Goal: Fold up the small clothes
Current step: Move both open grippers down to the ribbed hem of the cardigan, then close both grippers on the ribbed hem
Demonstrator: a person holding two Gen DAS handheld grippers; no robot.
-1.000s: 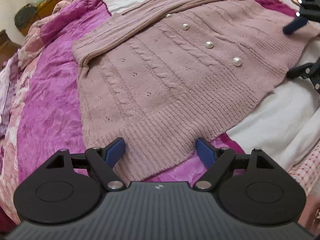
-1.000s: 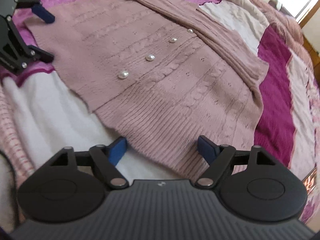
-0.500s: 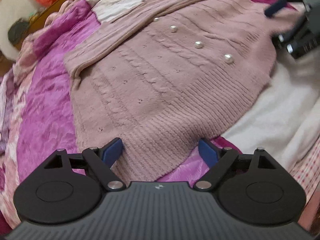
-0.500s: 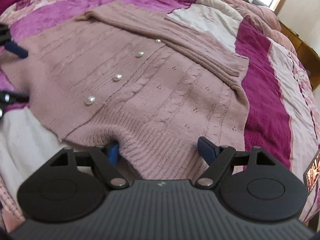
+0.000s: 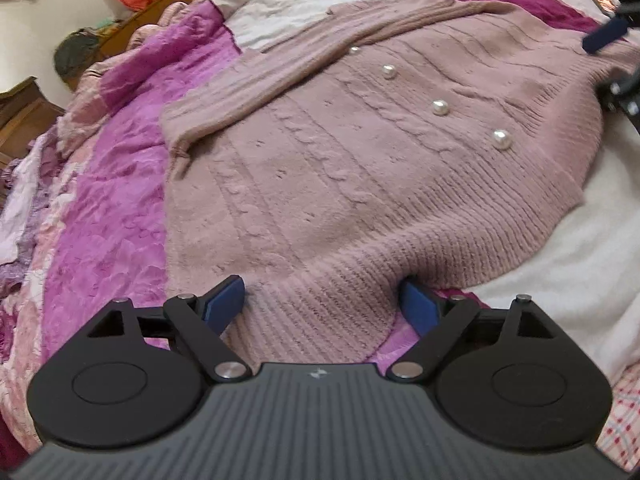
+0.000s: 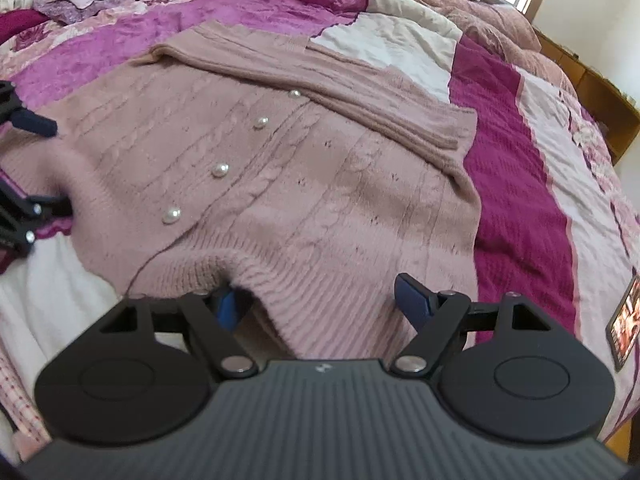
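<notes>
pink cardigan hem bunched btwn spread jaws of left gripper, right gripper also wide open w/ hem inside, pearl buttons mid-frame, sleeve folded across top

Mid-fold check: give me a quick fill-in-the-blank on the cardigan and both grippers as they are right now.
1. The pink cardigan shows ___ pearl buttons in a row.
2. The left gripper is ___ around the ribbed hem.
3. The right gripper is at the cardigan's ___ edge.
4. One sleeve lies folded ___ the cardigan's body.

Answers: four; open; hem; across
</notes>
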